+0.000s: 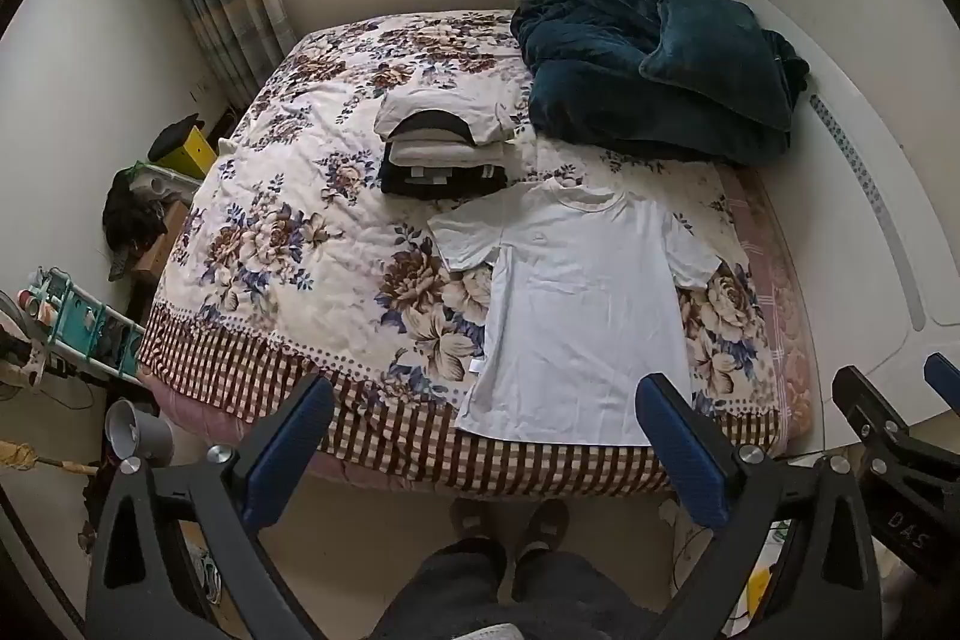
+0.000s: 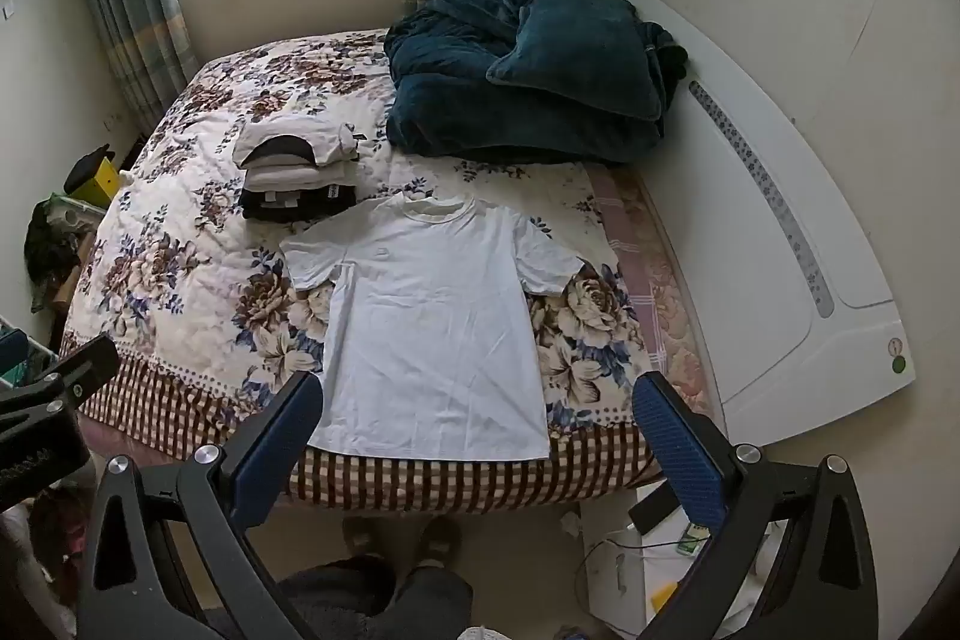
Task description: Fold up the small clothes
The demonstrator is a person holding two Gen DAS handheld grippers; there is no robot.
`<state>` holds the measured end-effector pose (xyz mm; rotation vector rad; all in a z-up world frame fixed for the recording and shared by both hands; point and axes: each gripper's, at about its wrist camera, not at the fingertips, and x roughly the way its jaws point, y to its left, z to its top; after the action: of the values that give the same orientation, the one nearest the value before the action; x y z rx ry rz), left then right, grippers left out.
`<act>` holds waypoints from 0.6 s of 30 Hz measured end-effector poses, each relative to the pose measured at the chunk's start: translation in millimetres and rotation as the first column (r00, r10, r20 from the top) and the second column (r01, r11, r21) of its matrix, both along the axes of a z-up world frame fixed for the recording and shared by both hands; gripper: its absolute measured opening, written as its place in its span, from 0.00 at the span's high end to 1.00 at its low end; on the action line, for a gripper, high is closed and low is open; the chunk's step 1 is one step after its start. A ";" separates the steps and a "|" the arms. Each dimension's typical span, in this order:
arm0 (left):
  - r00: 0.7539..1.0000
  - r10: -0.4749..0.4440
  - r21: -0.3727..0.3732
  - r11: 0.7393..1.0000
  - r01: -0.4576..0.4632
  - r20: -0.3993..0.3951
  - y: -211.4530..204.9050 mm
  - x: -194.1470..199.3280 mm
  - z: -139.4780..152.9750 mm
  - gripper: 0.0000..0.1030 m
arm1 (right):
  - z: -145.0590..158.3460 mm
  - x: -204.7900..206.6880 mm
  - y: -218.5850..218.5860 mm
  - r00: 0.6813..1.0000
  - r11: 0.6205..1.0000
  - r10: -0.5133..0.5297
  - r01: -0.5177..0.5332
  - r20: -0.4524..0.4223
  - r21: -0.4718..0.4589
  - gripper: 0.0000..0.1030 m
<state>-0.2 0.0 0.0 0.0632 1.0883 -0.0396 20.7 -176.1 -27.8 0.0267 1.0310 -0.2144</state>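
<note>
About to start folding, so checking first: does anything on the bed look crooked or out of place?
Little stands out. The white T-shirt lies flat, its hem at the bed's edge. The folded stack looks tidy; only the dark blanket is bunched.

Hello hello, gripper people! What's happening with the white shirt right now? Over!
Left gripper open, right gripper open, both above the bed edge, holding nothing. White T-shirt flat, unfolded. Folded stack beside its collar, not blocking.

We see a white T-shirt (image 1: 585,298) spread flat, sleeves out, hem at the bed's (image 1: 288,244) near edge; just beyond its left sleeve sits a stack of folded clothes (image 1: 441,142).
</note>
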 end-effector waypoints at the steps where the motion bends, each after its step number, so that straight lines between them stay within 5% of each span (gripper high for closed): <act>1: 1.000 -0.002 -0.001 1.000 0.002 -0.001 -0.1 0.0 -0.1 0.00 | 0.4 -0.7 0.1 1.000 1.000 0.001 -0.001 0.011 -0.006 0.00; 18: 1.000 -0.002 0.000 1.000 0.002 0.003 3.3 -6.9 7.5 0.00 | 4.0 -5.4 0.8 1.000 1.000 0.002 -0.002 0.013 -0.004 0.00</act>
<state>-7.0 3.3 7.6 0.0646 1.0853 -0.0409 15.2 -175.3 -23.9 0.0238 1.0177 -0.2145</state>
